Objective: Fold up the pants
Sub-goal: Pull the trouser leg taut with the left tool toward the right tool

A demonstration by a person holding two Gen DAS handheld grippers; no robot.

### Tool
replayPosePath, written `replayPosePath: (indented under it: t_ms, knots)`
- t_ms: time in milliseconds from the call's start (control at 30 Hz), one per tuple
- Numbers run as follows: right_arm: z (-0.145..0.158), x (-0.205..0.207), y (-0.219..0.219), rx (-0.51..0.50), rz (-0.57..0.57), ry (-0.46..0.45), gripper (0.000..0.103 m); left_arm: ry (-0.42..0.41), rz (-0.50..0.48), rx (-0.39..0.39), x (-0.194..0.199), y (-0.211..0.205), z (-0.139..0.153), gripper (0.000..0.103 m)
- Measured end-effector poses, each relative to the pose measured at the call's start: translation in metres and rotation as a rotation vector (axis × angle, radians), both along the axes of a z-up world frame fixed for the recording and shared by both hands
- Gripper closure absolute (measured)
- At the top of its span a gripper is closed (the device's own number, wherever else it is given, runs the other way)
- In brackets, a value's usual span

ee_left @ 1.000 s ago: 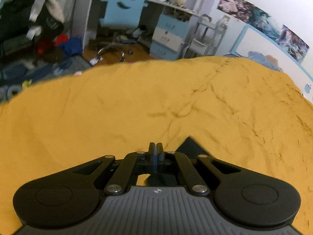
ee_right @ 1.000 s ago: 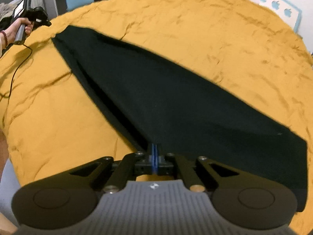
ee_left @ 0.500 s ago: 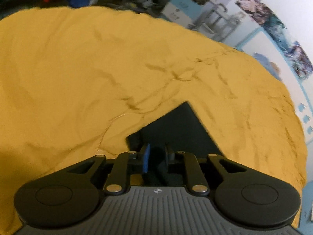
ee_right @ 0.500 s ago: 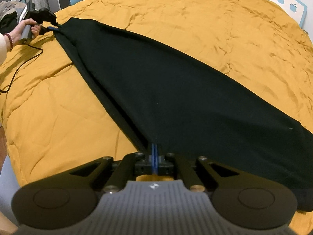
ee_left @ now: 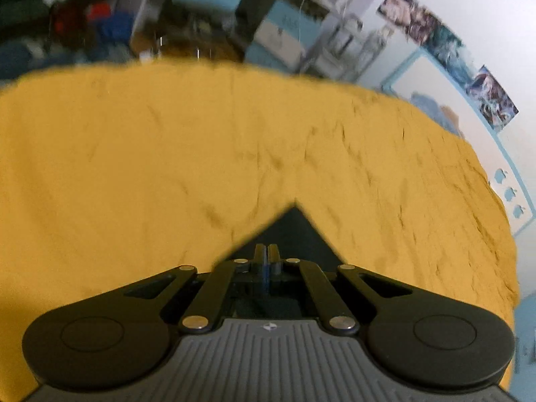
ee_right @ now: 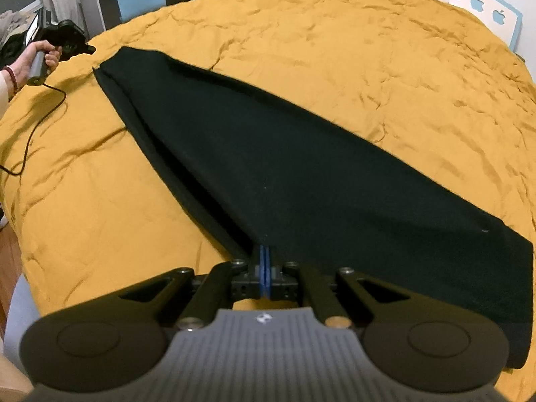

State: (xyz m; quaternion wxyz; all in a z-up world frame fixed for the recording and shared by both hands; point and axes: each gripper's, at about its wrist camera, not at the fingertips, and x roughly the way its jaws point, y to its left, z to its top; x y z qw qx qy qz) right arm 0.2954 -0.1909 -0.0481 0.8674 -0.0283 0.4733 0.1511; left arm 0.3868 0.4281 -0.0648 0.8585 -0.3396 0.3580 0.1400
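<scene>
Right wrist view shows the black pants point(ee_right: 284, 174) flat across the yellow quilt point(ee_right: 385, 67), bare quilt all round. Right gripper point(ee_right: 264, 251) pinches their near edge. Left gripper point(ee_left: 266, 251), just closed, sits over a far corner; grip unclear.

We see the long black fabric pants point(ee_right: 301, 174) lying flat on the mustard-yellow quilted bedspread point(ee_right: 368, 50), folded lengthwise into one narrow band. They run diagonally from the bedspread's far left edge toward its near right side, widening there. One pointed corner point(ee_left: 294, 231) shows in the left view.
</scene>
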Motion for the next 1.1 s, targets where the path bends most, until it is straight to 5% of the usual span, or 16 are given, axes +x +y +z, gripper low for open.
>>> replayPosePath:
  t_ms: [100,300,367,433,467,633,733,1100]
  knots:
    - [-0.007,0.0,0.003,0.0,0.006,0.011,0.103,0.035,0.01,-0.01,-0.003,-0.007,-0.017,0.082]
    - [-0.01,0.002,0.002,0.003,0.004,0.017,0.103,0.017,0.084,-0.121,0.003,-0.005,-0.04,0.064]
    - [-0.012,0.004,0.003,0.0,0.002,0.019,0.103,0.023,0.096,-0.117,0.006,-0.008,-0.045,0.064]
    - [-0.013,0.005,0.003,0.001,0.0,0.022,0.103,0.019,0.098,-0.084,0.007,-0.012,-0.044,0.094]
    - [-0.014,0.005,0.004,0.0,0.0,0.022,0.103,0.015,0.103,-0.071,0.006,-0.012,-0.042,0.101]
    - [-0.003,0.002,0.001,0.001,0.006,0.012,0.103,-0.076,0.083,-0.005,-0.003,-0.009,-0.006,0.103]
    - [0.003,-0.001,0.0,0.001,0.011,0.015,0.103,-0.061,0.043,0.026,-0.002,-0.007,0.004,0.103]
    - [-0.031,-0.002,0.007,0.0,0.059,0.164,0.103,0.008,0.054,0.048,-0.009,-0.007,-0.03,0.101]
